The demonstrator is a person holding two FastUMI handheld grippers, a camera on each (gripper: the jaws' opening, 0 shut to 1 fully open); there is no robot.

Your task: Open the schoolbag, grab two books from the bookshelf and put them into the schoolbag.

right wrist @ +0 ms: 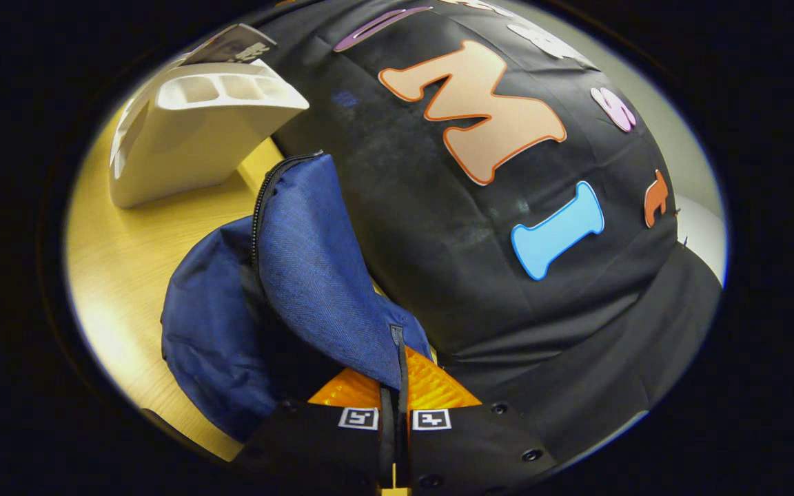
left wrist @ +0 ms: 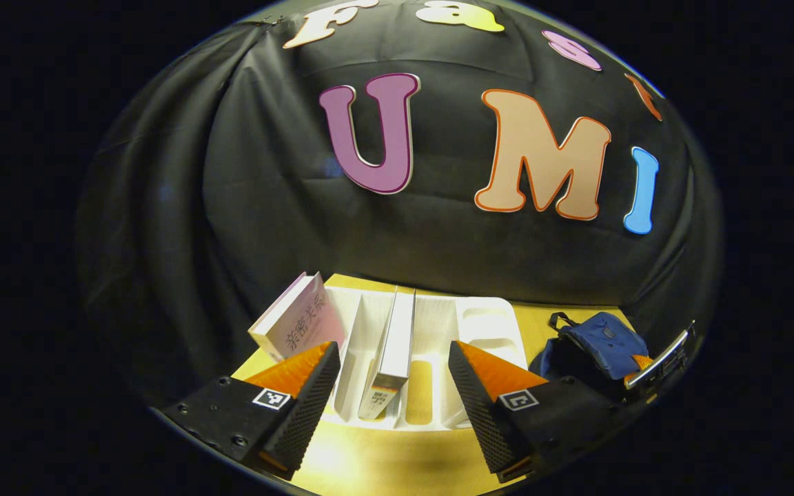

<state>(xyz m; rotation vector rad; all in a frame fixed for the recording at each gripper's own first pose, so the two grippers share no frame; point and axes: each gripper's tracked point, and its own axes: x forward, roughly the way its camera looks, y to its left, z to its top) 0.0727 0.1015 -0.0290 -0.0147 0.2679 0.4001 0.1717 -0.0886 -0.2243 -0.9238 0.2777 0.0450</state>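
1. Left tongs (left wrist: 393, 386): we log them spread wide and holding nothing, low over the near edge of the desk (left wrist: 383, 461), facing the bookshelf.
2. Bookshelf (left wrist: 438, 324): a white slotted rack standing on the desk; in the left gripper view it sits straight ahead of the left tongs, in the right gripper view (right wrist: 190, 138) at the far left of the desk.
3. Upright book (left wrist: 391, 358): it stands on edge in a middle slot of the bookshelf, spine toward us, in line with the gap between the left tongs' fingers (not touched by either).
4. Pink book (left wrist: 297, 324): it leans outward at the left end of the bookshelf, tilted, cover showing; whether it rests in a slot or against the rack's side we cannot tell.
5. Schoolbag (right wrist: 231, 324): blue, lying on the desk to the right of the bookshelf and apart from it; we see it also in the left gripper view (left wrist: 600, 348). Its zip stands parted, with a dark opening beside a raised blue flap (right wrist: 314, 275).
6. Right tongs (right wrist: 394, 406): pressed together on the lower edge of that flap, the zip strip pinched between both fingers (flap held lifted from the bag's body).
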